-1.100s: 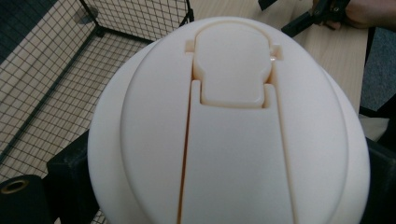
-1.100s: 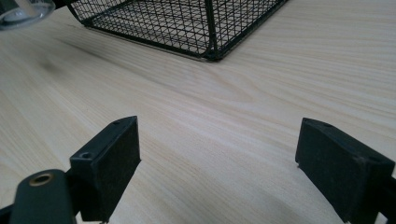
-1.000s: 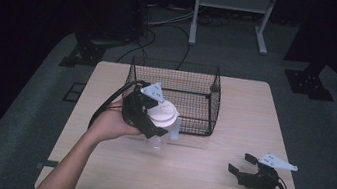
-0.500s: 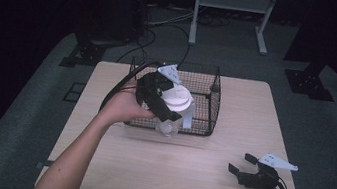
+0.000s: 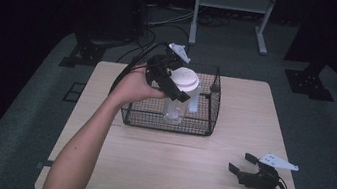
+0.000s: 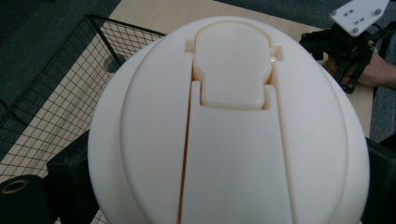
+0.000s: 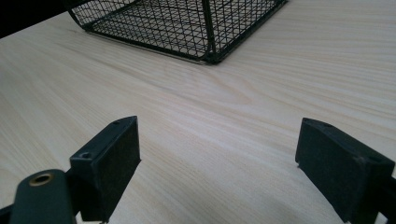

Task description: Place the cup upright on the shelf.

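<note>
A clear plastic jar (image 5: 174,109) with a broad cream-white flip lid (image 5: 186,78) hangs inside the black wire basket (image 5: 202,126). I cannot tell whether its base touches the basket floor. My left gripper (image 5: 182,82) is shut on the lid from both sides. In the left gripper view the lid (image 6: 233,121) is very close, with the black jaws at its lower left and right. Near the table's front right, my right gripper (image 5: 242,164) rests open, and it holds nothing (image 7: 219,156); it also shows far off (image 6: 348,44).
The light wooden table (image 5: 179,177) has bare room in front of the basket and to its right. The basket's near corner (image 7: 205,32) lies ahead of the right gripper. A cable (image 5: 132,66) trails off the back left of the table to the dark floor.
My left gripper carried the jar from in front of the basket, up and back over its front wall, to inside the basket. The right gripper stayed still.
</note>
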`<control>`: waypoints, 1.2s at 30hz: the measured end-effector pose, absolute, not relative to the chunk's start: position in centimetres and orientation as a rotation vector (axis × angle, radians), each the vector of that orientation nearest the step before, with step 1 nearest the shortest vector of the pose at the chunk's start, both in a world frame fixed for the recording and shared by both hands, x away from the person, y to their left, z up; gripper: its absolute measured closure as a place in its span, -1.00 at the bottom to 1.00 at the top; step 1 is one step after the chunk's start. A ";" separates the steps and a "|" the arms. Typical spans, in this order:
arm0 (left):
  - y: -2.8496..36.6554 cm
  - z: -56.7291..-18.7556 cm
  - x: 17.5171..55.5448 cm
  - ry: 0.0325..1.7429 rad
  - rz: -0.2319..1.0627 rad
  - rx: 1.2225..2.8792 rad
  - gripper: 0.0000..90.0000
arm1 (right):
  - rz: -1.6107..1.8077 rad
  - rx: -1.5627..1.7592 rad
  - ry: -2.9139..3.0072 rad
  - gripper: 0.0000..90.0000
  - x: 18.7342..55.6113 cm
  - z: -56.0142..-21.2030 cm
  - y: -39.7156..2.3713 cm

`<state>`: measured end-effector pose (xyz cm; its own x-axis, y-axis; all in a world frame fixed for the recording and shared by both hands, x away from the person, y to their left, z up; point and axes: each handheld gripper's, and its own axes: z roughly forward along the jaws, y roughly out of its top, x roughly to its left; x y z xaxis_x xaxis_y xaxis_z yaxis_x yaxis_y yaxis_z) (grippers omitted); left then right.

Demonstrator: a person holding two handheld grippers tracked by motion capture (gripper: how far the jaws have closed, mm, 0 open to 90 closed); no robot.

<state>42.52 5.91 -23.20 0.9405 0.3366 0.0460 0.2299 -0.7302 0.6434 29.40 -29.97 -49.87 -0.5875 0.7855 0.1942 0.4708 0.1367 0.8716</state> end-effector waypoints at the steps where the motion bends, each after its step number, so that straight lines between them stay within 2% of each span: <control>1: 5.7 -22.8 43.1 0.410 0.214 2.412 -0.89 | 1.432 1.219 2.109 -0.71 29.4 -49.9 -30.0; 15: 5.3 -23.7 47.1 0.526 0.220 2.404 -0.89 | 1.436 1.228 2.105 -0.71 29.4 -49.8 -29.9; 27: 4.2 -26.7 50.2 0.642 0.239 2.422 -0.89 | 1.437 1.240 2.104 -0.71 29.5 -49.8 -29.9; 36: 2.7 -28.4 51.4 0.665 0.246 2.420 -0.89 | 1.434 1.237 2.102 -0.71 29.5 -49.8 -30.0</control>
